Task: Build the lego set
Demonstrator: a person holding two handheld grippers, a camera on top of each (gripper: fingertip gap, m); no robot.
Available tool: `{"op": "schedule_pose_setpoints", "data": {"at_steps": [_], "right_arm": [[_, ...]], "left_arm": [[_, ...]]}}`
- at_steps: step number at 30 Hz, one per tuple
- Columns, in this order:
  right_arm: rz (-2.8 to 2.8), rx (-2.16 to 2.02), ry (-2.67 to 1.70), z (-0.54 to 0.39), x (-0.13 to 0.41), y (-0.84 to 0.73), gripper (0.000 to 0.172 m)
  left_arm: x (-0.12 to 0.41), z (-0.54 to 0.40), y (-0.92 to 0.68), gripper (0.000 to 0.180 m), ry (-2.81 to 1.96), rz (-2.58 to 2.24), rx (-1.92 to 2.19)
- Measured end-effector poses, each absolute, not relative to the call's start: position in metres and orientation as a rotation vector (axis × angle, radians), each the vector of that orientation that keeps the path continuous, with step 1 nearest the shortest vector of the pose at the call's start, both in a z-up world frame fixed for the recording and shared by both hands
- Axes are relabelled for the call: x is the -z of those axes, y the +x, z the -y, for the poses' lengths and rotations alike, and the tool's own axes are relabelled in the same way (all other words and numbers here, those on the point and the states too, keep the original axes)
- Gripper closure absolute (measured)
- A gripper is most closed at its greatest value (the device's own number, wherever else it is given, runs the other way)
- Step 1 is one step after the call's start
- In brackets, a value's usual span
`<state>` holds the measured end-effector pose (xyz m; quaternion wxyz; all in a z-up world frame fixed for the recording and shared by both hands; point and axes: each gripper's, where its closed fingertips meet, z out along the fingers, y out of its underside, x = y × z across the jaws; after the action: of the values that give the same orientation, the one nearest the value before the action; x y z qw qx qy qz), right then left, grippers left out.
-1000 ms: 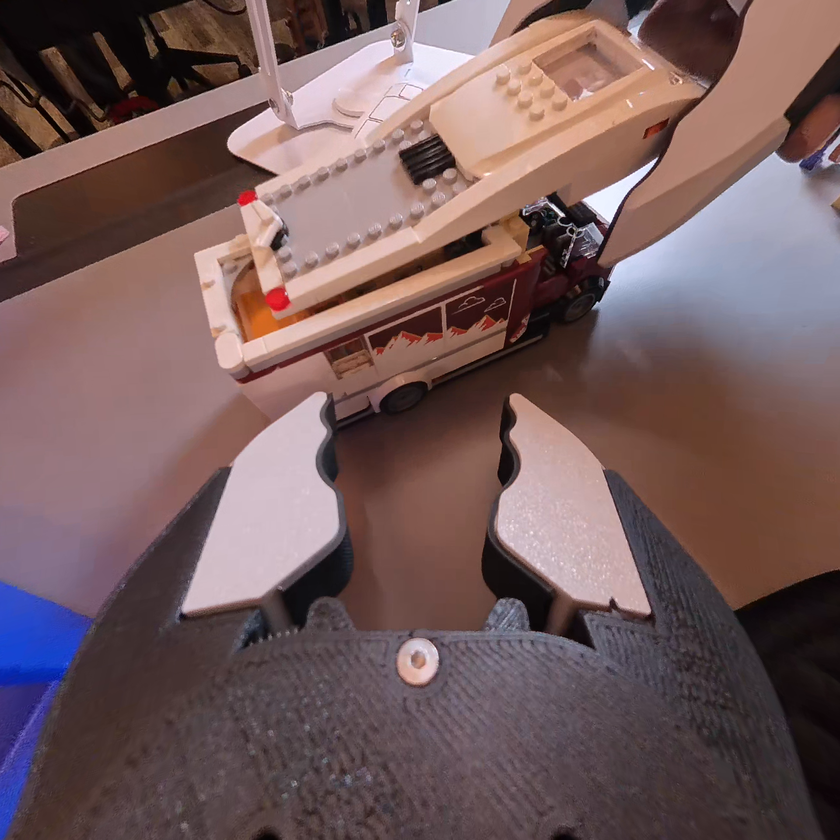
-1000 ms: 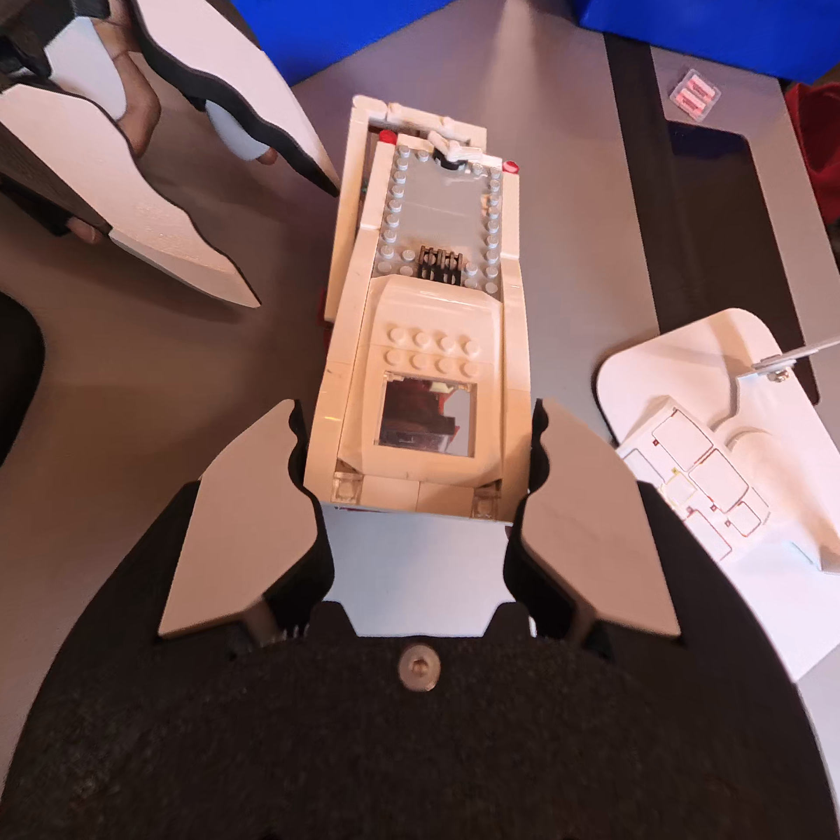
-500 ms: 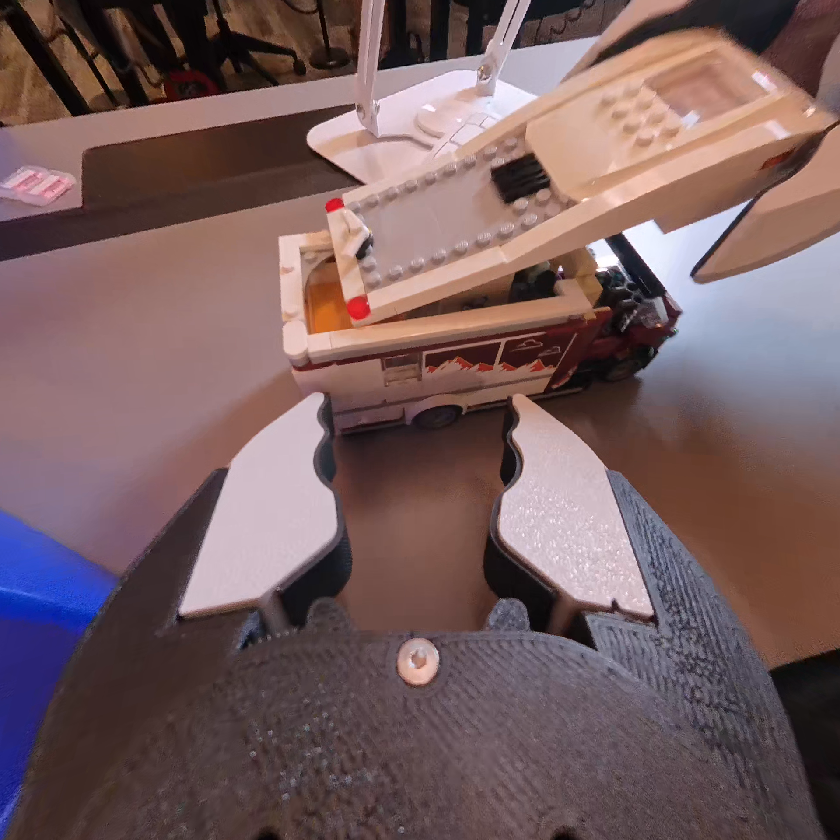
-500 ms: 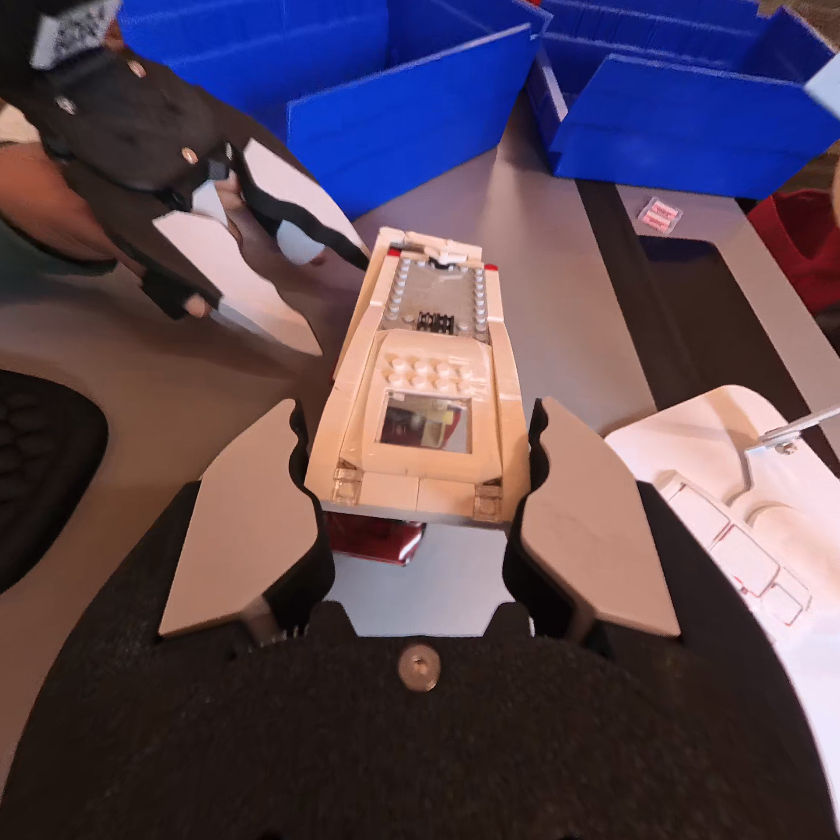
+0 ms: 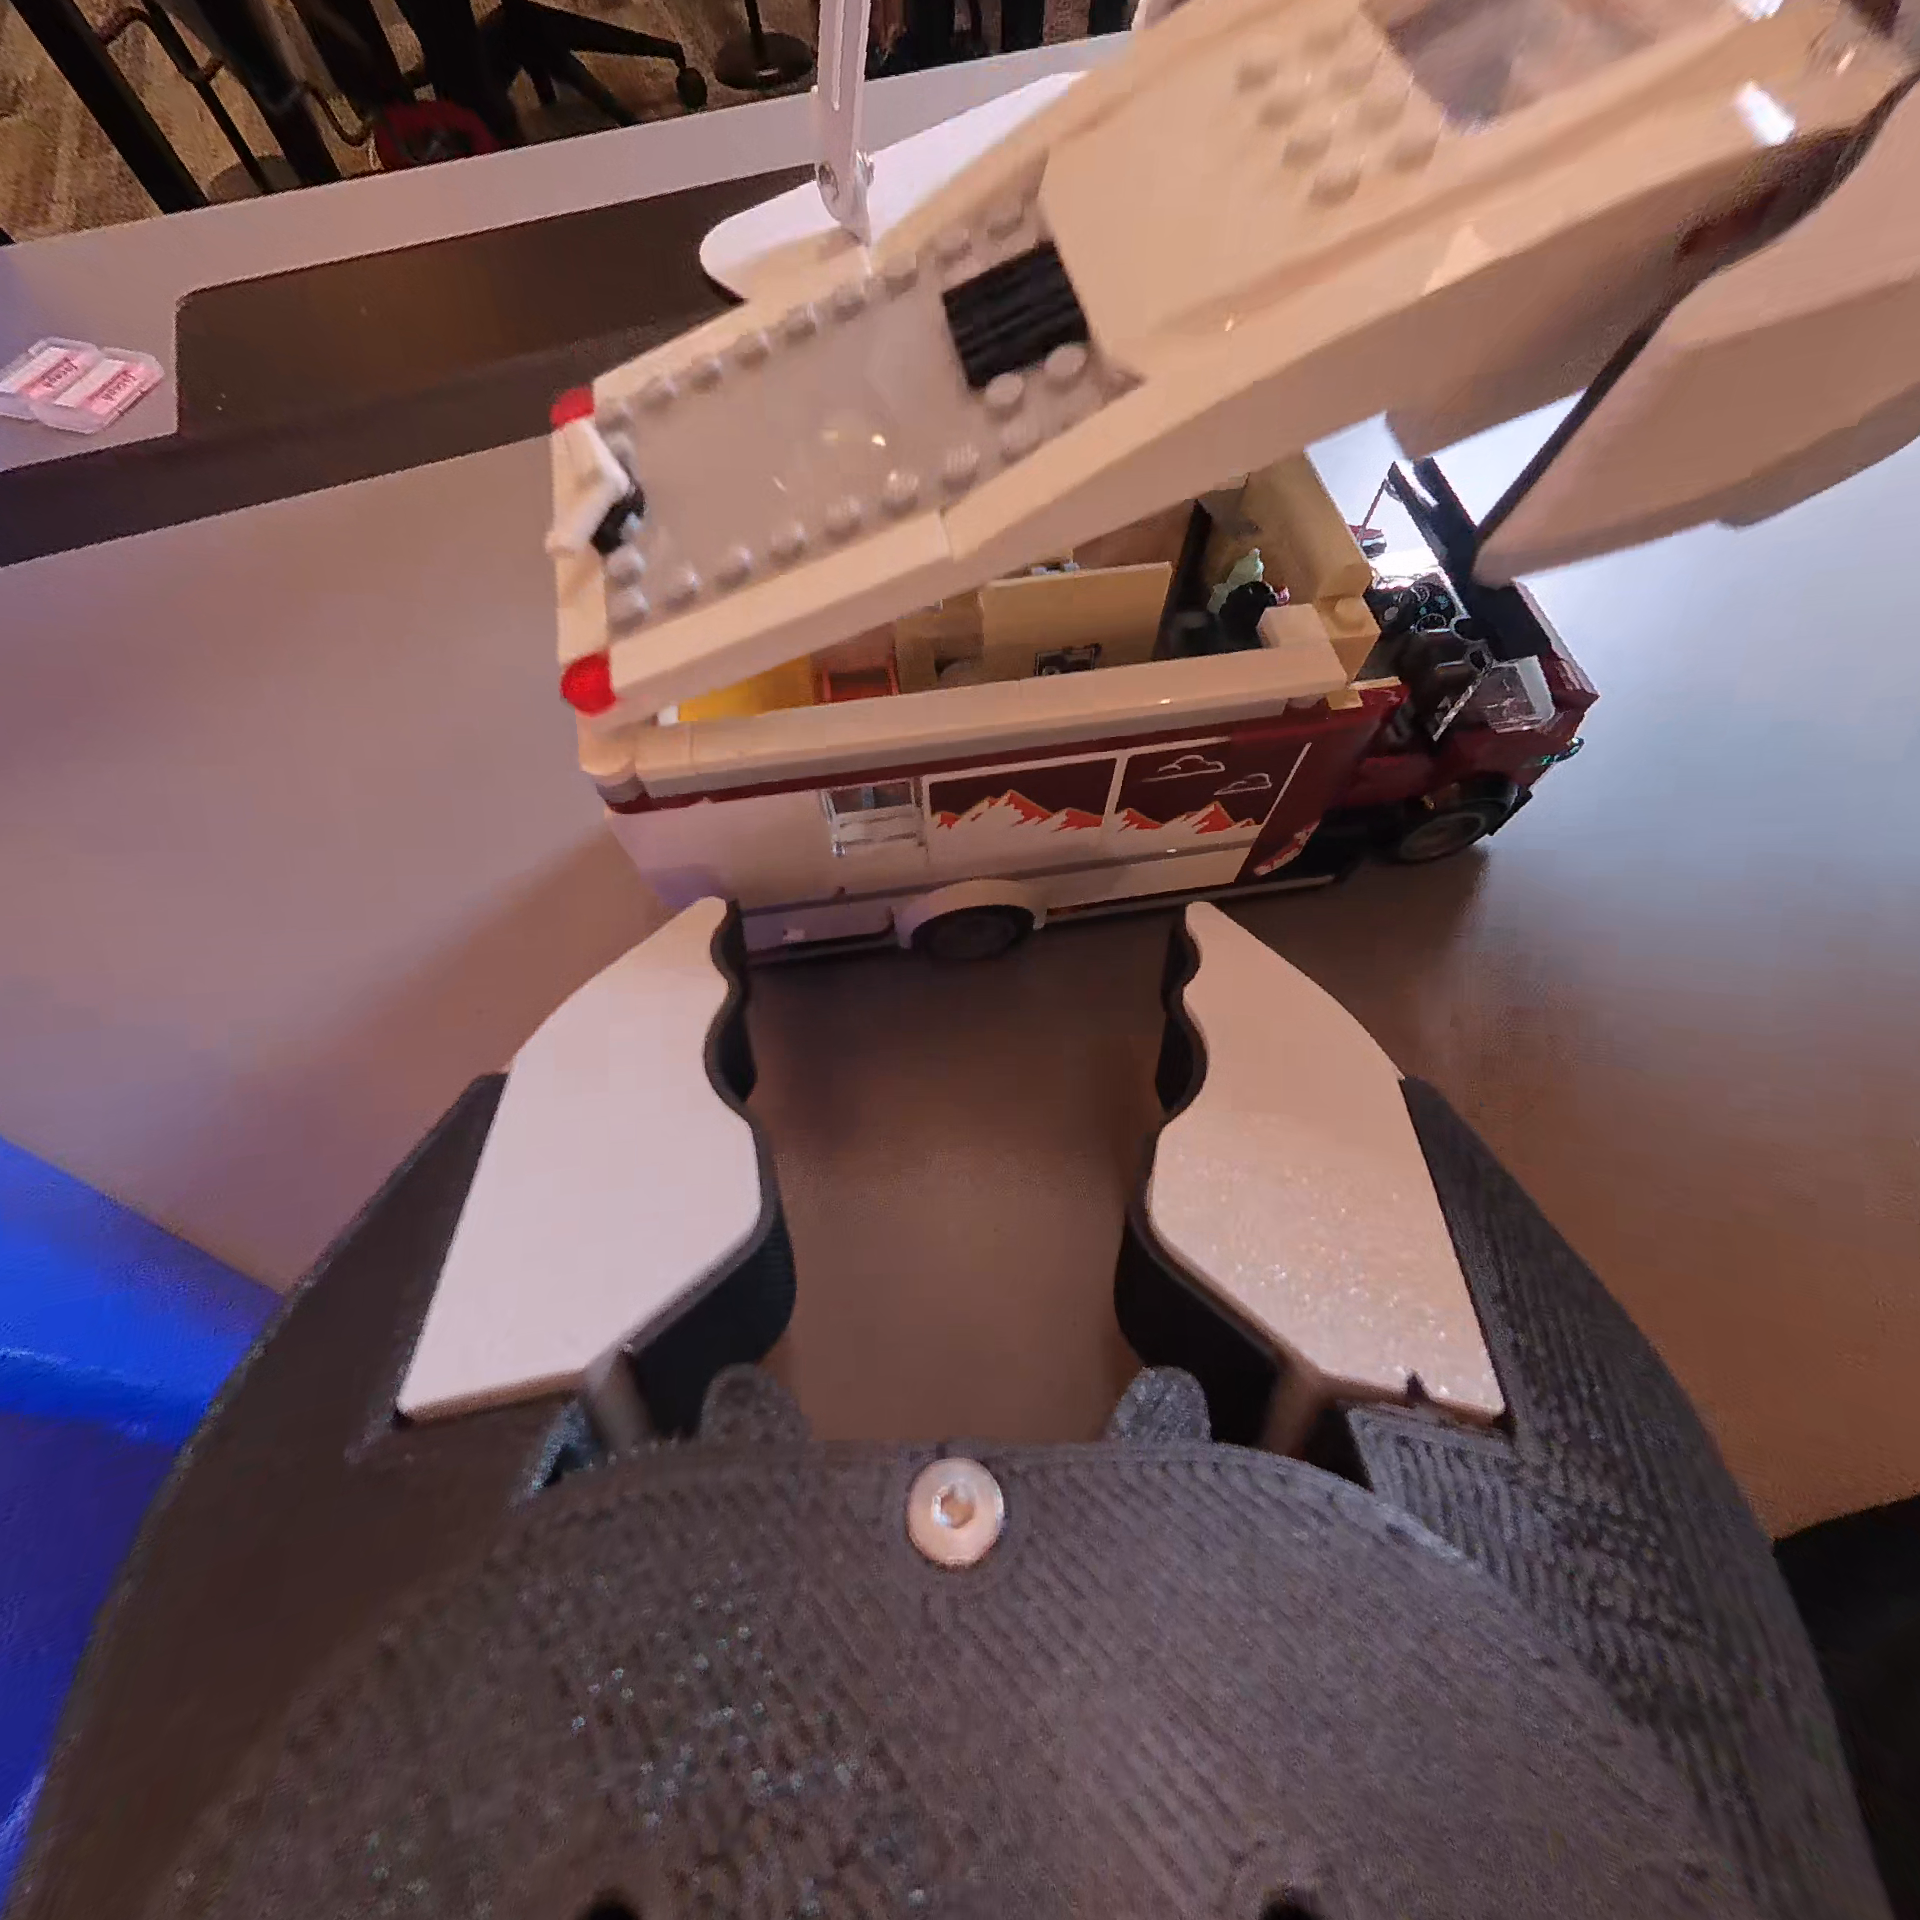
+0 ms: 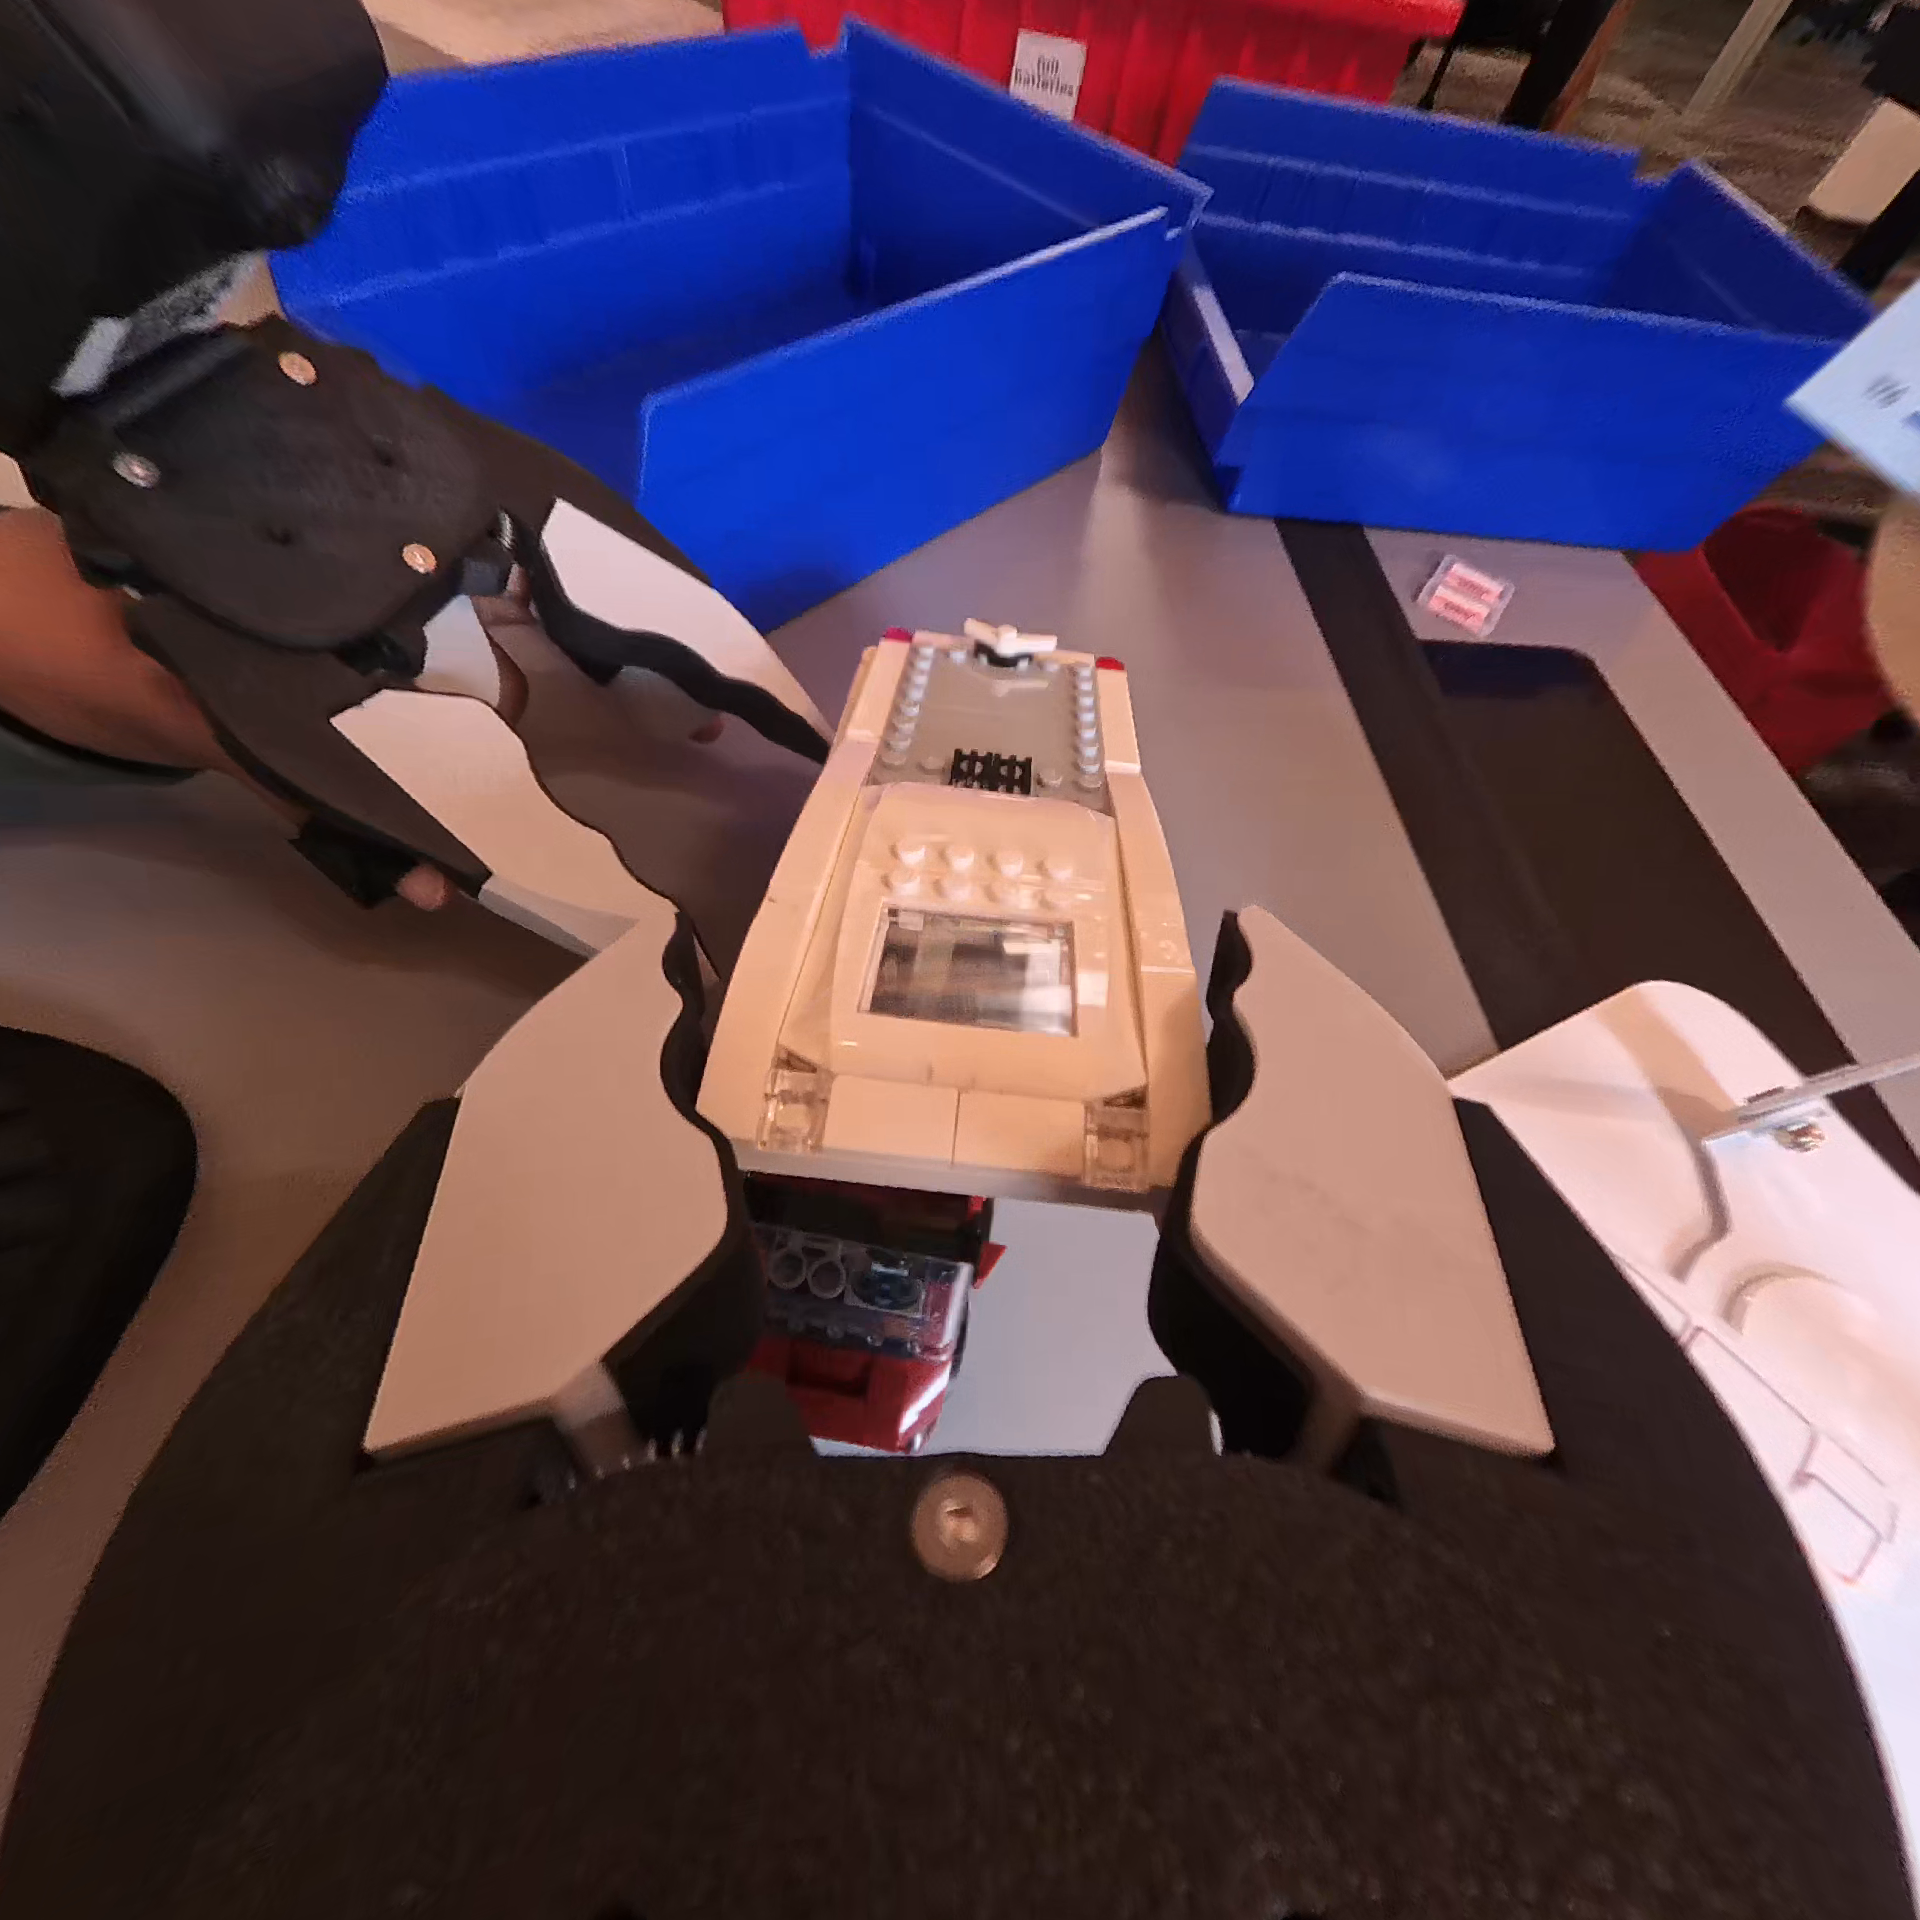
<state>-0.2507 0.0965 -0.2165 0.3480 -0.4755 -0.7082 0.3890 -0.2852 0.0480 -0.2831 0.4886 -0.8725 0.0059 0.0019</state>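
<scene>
Right wrist view: the right gripper [image 6: 951, 1023] is clamped across the front end of a cream brick-built roof panel with a clear skylight and grey studded rear section [image 6: 971, 935]; both dark pads press against its side edges. The panel's long axis runs straight away from this gripper. Its front end is raised, and its rear edge rests on the body beneath.

Below the raised end stands a white and dark-red toy brick camper van [image 5: 1039, 821] on the grey desk [image 5: 260, 831], its interior exposed. In the left wrist view the van lies broadside, long axis left to right, with the cab to the right.

The left gripper [image 5: 961, 961] has its jaws wide apart with nothing between them. It sits low, just in front of the van's rear wheel, not touching.

Farther off are two blue plastic bins [image 6: 831, 312], a dark inlaid strip [image 5: 416, 343], a small clear packet with pink contents [image 5: 78, 384] and a white lamp base [image 6: 1714, 1195].
</scene>
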Motion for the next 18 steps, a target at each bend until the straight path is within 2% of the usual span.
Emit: {"op": "schedule_pose_setpoints", "data": {"at_steps": [18], "right_arm": [[1.927, -0.777, -1.351, -0.096, 0.256, -0.24, 0.077]], "left_arm": [[0.268, -0.042, -0.288, 0.104, -2.08, -0.043, -0.062]]}}
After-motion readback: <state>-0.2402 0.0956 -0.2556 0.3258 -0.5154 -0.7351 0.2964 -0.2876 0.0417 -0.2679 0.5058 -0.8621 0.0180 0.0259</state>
